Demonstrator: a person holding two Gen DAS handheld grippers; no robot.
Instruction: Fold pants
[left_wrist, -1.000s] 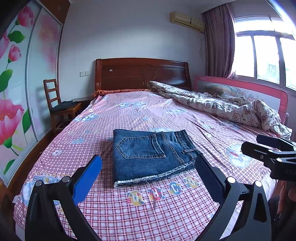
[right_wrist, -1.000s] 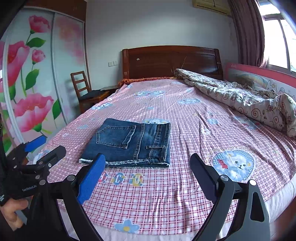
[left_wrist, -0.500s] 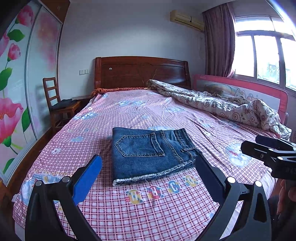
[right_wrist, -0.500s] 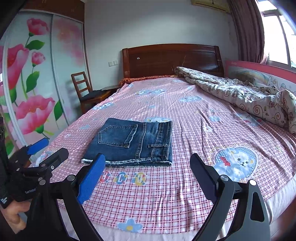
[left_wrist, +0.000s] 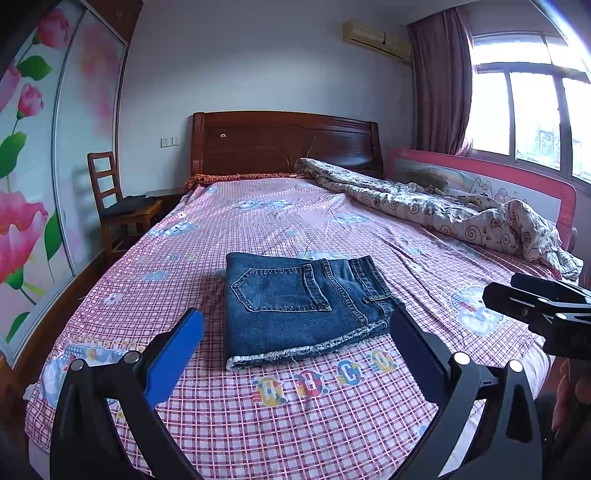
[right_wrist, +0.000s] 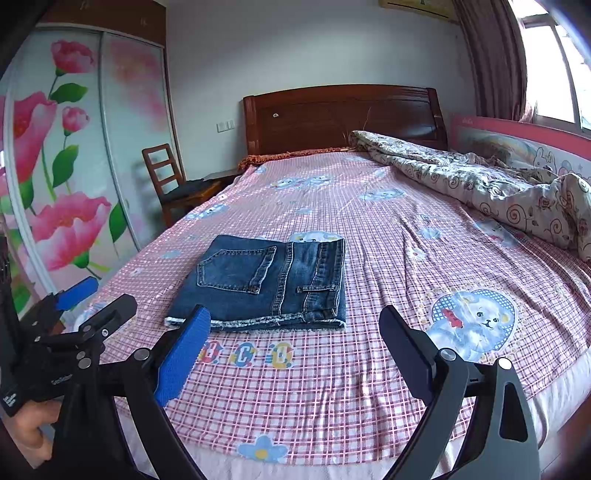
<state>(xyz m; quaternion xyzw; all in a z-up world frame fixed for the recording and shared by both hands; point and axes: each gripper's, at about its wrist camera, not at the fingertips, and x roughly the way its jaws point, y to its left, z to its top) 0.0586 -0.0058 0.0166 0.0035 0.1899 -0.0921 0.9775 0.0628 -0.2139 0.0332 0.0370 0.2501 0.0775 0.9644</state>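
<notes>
Both cameras sit low near the foot of the bed, each looking forward between its own gripper's two fingers toward the headboard. The left wrist view stands further to the left and catches the right gripper at its right edge; the right wrist view catches the left gripper at its left edge. Both views share the folded denim pants, the crumpled quilt, the chair and the flowered wardrobe.
</notes>
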